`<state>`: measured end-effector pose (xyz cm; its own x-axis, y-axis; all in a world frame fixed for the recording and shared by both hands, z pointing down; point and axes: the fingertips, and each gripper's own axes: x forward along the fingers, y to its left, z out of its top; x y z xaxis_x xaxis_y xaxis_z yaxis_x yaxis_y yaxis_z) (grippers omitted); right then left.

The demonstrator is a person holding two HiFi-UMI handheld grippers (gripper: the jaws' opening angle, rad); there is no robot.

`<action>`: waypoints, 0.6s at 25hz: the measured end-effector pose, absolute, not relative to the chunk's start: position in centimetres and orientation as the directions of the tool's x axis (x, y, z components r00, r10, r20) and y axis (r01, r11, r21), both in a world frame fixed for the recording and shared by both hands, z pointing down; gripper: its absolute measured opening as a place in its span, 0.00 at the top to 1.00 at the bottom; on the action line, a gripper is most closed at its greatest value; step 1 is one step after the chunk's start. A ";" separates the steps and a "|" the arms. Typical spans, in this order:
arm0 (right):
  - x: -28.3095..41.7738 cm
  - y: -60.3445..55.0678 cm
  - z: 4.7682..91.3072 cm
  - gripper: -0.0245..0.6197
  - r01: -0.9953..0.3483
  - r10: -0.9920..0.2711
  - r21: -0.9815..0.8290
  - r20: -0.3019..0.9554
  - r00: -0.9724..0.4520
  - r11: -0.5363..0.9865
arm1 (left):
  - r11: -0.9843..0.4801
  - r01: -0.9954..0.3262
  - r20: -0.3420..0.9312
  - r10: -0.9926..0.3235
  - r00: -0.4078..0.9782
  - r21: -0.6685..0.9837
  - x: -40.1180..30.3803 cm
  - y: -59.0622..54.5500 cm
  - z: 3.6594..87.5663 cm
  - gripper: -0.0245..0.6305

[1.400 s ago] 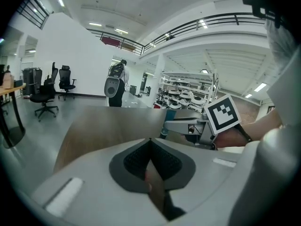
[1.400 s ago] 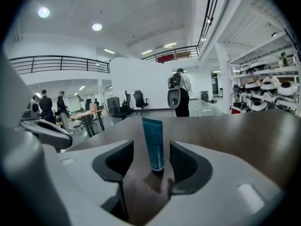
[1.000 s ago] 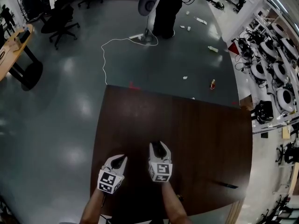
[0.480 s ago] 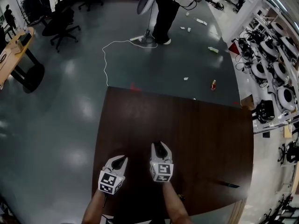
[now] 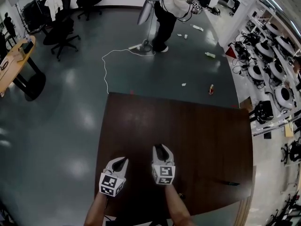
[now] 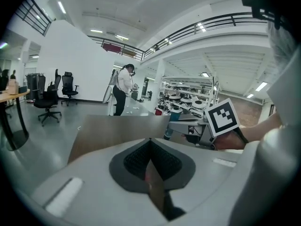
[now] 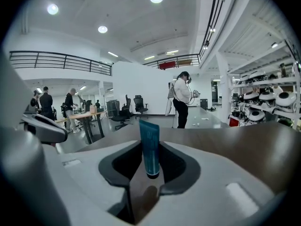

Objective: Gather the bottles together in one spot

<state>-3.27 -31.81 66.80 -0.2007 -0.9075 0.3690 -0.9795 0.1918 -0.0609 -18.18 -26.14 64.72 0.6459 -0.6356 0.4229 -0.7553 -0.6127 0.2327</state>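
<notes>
Head view overhead; gripper views forward; table (image 5: 202, 140) shared.

Table (image 5: 197, 140): we read it as dark brown wood or wood-look laminate, with faint grain and low sheen. Floor (image 5: 61, 112): grey-green, smooth and glossy, and we see lamp glare spots on it. Left gripper (image 5: 121, 161): the shell looks like smooth white matt plastic. Its pads (image 6: 136, 160) are dark and finely ribbed, and we'd say rubbery. Marker cube (image 5: 111, 183): flat black-and-white print, no shine. Teal tube (image 7: 149, 145): smooth plastic, satin finish, darker at the cap end. Cable (image 5: 104, 72) on the floor: white, smooth jacket.
</notes>
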 end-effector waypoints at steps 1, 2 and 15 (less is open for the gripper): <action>-3.2 -31.5 66.3 0.79 -0.980 -0.909 -0.057 0.366 -0.200 0.193 | -0.614 -0.755 0.418 -0.637 0.647 0.233 -18.2 -25.9 64.2 0.96; -3.2 -31.1 65.8 0.79 -0.980 -0.909 -0.053 0.366 -0.198 0.192 | -0.616 -0.753 0.412 -0.639 0.650 0.233 -18.2 -25.7 63.7 0.96; -2.9 -25.4 59.4 0.79 -0.980 -0.929 -0.039 0.313 -0.198 0.196 | -0.664 -0.719 0.327 -0.647 0.689 0.205 -17.6 -21.7 58.4 0.96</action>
<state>-2.90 -25.40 59.39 -0.1985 -0.9289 0.3128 -0.9798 0.1961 -0.0395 -17.63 -21.68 58.38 0.6894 -0.6466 0.3267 -0.7195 -0.6635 0.2051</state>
